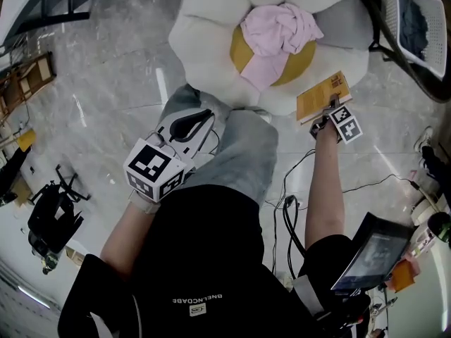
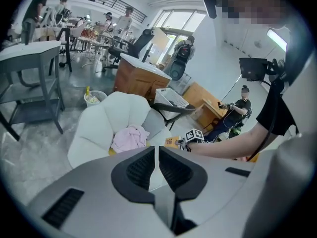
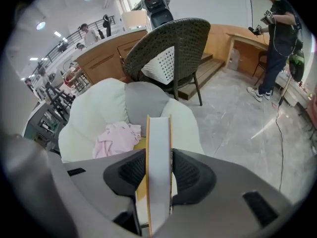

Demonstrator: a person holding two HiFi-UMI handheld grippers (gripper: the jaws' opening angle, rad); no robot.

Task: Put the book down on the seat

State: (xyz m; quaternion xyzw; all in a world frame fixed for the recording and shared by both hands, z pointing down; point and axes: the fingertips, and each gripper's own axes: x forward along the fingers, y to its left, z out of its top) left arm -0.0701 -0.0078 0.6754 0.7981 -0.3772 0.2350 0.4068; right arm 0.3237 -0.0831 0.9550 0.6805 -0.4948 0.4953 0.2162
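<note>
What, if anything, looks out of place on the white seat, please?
A crumpled pink cloth lies heaped on the yellow cushion at the middle of the white seat, loose and unfolded. It covers much of the spot where the book, held in the right gripper, might go.

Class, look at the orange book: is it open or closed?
Closed. In the right gripper view, the book shows one white page block between both orange covers.

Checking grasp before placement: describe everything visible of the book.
The book has an orange printed cover and a thick white page block. It is closed, clamped edge-on between the pads of the right gripper, jutting past them toward the white seat's rim. Whether it touches the seat cannot be told.
</note>
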